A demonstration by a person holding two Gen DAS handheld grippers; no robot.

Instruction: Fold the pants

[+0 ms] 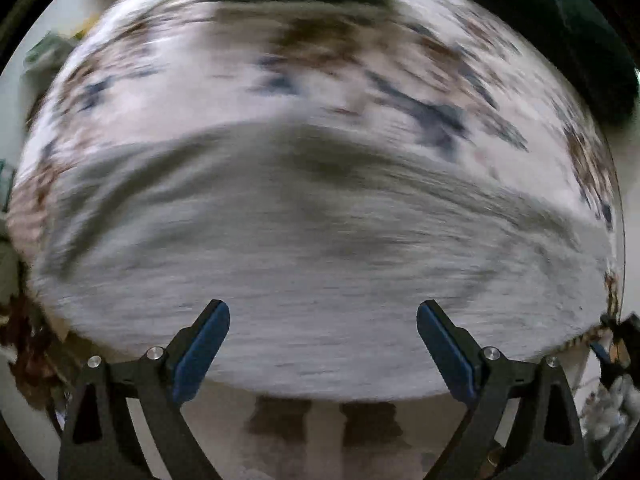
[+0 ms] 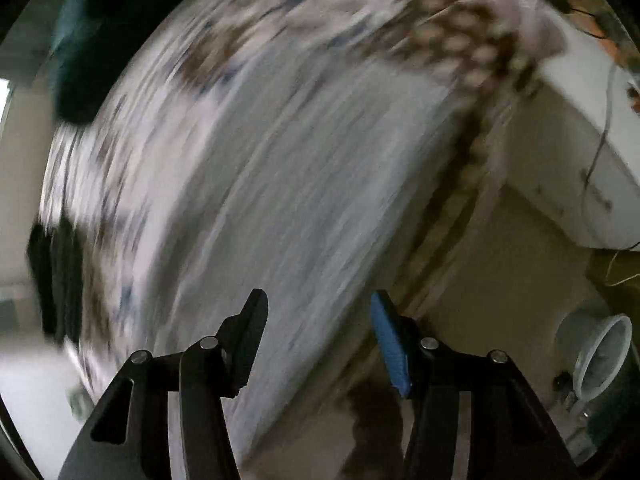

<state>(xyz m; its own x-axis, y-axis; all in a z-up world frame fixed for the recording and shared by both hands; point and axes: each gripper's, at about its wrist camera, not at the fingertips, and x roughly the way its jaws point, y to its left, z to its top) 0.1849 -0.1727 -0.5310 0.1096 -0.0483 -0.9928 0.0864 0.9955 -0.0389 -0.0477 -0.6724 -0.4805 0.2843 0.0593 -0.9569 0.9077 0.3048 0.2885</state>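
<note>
Both views are smeared by motion blur. Light grey pants (image 1: 304,240) lie spread on a bed with a white, brown and blue patterned cover (image 1: 320,72). My left gripper (image 1: 323,312) is open and empty, its blue-padded fingers wide apart just above the near edge of the pants. In the right wrist view the pants (image 2: 272,184) run as a long grey band along the bed edge. My right gripper (image 2: 318,300) is open and empty over the near end of that band.
A dark green cloth (image 1: 560,28) lies at the far right of the bed, also in the right wrist view (image 2: 84,40). A white cabinet (image 2: 592,152) and a white bin (image 2: 600,356) stand beside the bed on a beige floor (image 2: 500,280).
</note>
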